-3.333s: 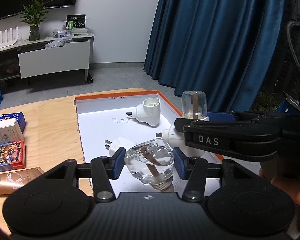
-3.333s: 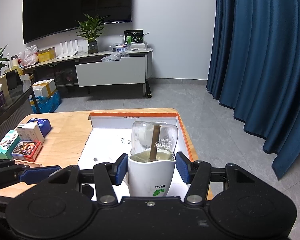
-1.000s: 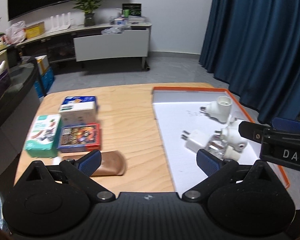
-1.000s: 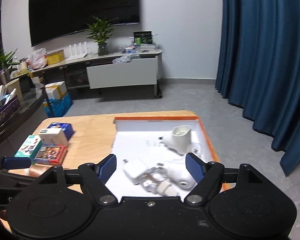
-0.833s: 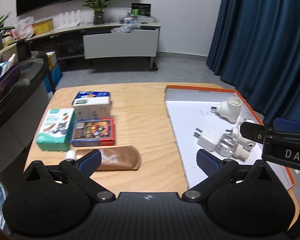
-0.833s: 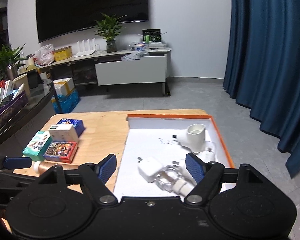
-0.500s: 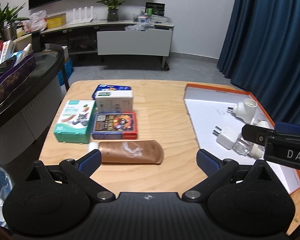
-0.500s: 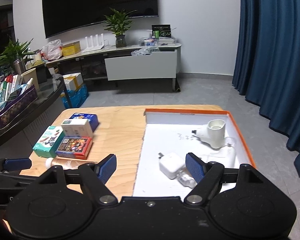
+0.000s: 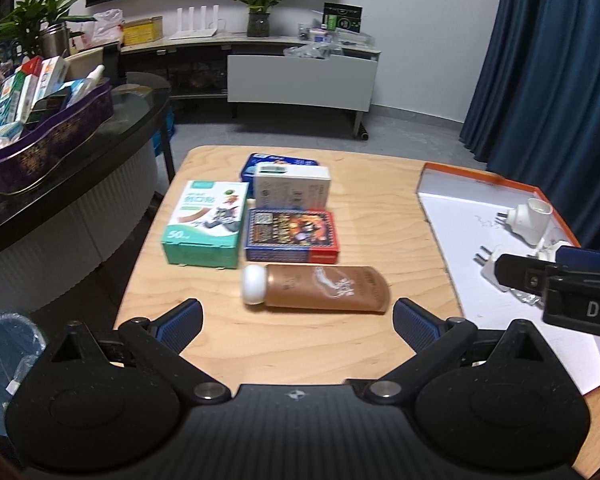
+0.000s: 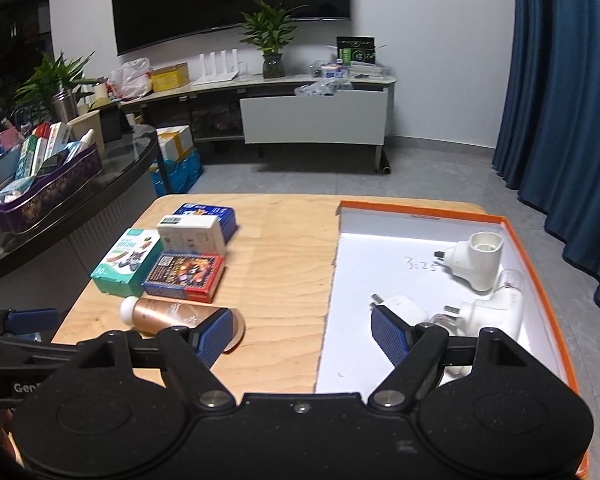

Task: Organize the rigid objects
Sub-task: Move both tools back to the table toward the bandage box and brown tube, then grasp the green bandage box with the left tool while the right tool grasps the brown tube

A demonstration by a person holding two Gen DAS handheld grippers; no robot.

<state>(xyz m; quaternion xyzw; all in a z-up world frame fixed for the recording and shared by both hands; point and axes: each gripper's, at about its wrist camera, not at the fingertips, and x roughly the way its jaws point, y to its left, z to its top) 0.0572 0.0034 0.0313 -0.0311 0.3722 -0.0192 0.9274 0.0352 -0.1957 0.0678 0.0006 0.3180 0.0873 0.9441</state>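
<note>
Gaping wide with nothing between its jaws, the left gripper (image 9: 298, 322) hangs over the wooden table (image 9: 380, 208), just short of a brown tube (image 9: 320, 290) lying on its side. Beyond the tube sit four boxes: green (image 9: 204, 224), red (image 9: 291, 234), white (image 9: 292, 190) and, under the white one, blue (image 9: 260, 158). The right gripper (image 10: 302, 334), equally spread and empty, straddles the near edge of the orange-rimmed tray (image 10: 420, 210), where three white plug-in units (image 10: 474, 260) and a clear bottle, partly hidden, lie together.
</note>
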